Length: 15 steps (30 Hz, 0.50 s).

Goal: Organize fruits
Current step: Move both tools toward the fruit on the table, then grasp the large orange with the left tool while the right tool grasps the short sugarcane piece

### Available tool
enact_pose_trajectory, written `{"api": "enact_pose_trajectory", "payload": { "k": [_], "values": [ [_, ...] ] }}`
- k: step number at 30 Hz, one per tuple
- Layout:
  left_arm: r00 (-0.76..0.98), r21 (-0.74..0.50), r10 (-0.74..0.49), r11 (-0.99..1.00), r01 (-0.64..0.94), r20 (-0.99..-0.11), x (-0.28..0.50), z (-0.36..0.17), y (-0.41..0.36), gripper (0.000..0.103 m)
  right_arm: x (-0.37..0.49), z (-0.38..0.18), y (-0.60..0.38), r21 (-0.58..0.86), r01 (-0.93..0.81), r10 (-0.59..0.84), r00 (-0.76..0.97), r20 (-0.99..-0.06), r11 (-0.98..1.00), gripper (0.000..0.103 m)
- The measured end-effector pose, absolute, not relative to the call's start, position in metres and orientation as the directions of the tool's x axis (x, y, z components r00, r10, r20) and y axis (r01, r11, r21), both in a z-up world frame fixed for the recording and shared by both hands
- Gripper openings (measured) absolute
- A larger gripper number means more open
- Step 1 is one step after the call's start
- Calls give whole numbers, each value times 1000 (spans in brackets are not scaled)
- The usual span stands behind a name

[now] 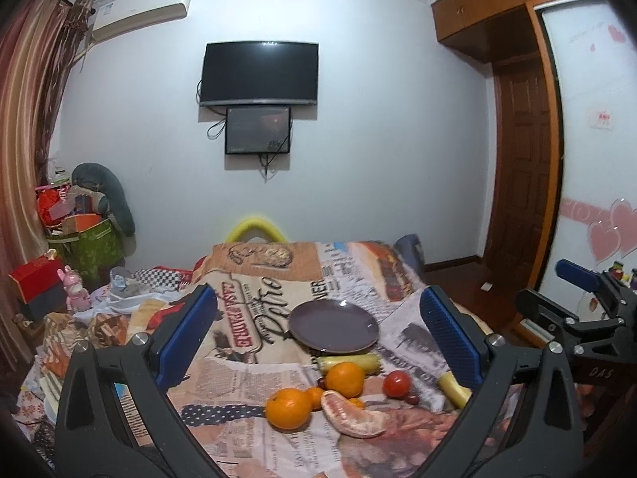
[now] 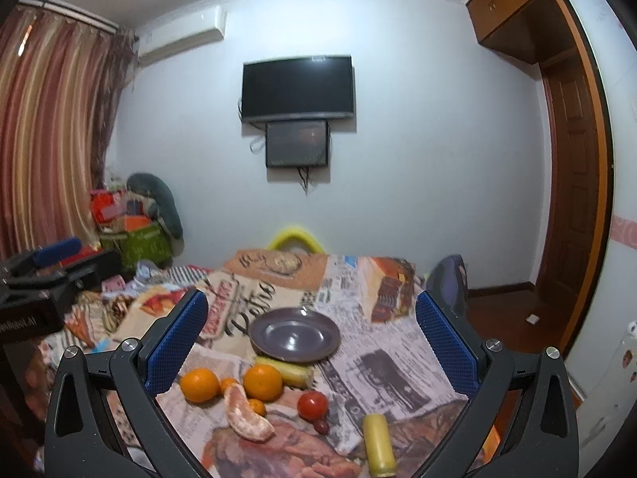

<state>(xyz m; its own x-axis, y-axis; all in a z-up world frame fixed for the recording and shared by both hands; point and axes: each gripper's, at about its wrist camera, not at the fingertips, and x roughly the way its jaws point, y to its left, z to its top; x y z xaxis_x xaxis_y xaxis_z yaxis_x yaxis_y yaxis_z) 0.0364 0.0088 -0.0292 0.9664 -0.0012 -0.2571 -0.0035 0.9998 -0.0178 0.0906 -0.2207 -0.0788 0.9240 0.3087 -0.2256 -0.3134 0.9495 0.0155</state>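
Two grippers (image 1: pixel 318 342) (image 2: pixel 312 342) hover spread above fruit

A newsprint-patterned cloth (image 2: pixel 382 358) carries a purple plate (image 2: pixel 294 334), oranges (image 2: pixel 262 381), tomato (image 2: pixel 312 405) and corn (image 2: pixel 378 444).

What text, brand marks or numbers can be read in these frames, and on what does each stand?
"Retro", large script on the printed cloth.
"CASA PADRE", red banner on the same cloth; reading uncertain.
"DAS", on the body of the right tongs.
Mirrored lettering on the left tongs' body: unreadable.
Newsprint columns on the cloth, sticker on the air conditioner, red wall sign: too small.
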Motion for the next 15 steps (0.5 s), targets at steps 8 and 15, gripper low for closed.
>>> {"api": "enact_pose_trajectory", "payload": {
  "k": [8,15],
  "values": [
    [927,-20,6,1000,-15,-375,74,-56,37,103,115,-106,-235,-5,-268,248,900,-358,963,103],
    [858,-38,-18,999,-2,-513,113,-91,53,85,135,-131,-255,-15,-233,198,854,-482,972,99]
  ]
}}
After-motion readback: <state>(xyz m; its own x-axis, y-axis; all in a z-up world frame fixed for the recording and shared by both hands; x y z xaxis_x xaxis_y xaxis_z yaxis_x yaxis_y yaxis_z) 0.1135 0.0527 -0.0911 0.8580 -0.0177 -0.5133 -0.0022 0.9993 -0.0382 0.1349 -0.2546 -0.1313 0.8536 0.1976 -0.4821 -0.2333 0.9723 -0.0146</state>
